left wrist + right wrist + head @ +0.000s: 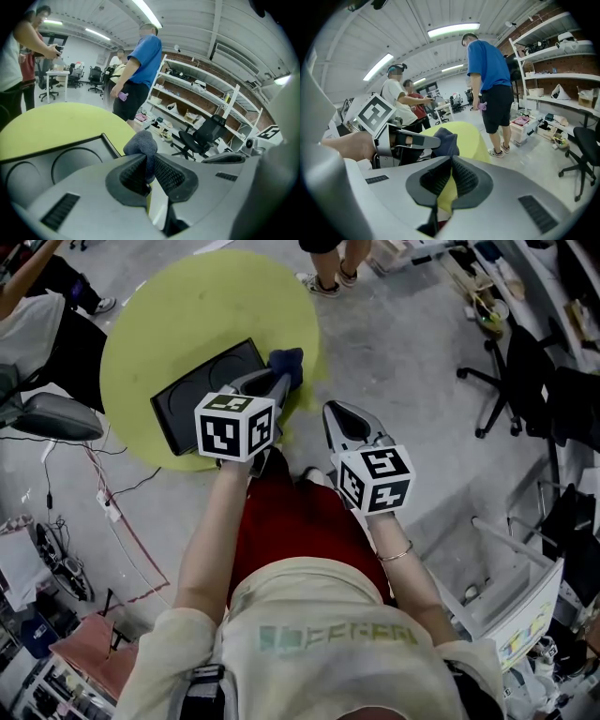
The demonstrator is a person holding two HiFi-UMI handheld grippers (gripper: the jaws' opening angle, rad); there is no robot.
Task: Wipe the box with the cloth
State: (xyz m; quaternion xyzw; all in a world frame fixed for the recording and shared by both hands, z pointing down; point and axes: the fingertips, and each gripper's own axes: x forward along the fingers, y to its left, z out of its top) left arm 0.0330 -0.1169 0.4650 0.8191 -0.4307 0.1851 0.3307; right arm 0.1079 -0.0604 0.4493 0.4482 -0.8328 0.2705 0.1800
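A flat black box [202, 390] with round recesses lies on the round yellow-green table [178, 306]; in the left gripper view the box [51, 159] fills the lower left. My left gripper [279, 381] is shut on a dark blue cloth [287, 364], held at the box's right corner near the table's edge. The cloth [143, 144] bunches up between the left jaws. My right gripper [339, 418] is shut with nothing in it, off the table to the right. From the right gripper view I see the left gripper [424, 140] and the cloth [446, 141] ahead.
A person in a blue shirt [140, 65] stands beyond the table, with shoes [328, 279] at its far edge. Other people [401, 101] stand further back. Black office chairs [511, 381] and shelving [206, 103] are to the right. Cables [112, 493] trail on the floor at left.
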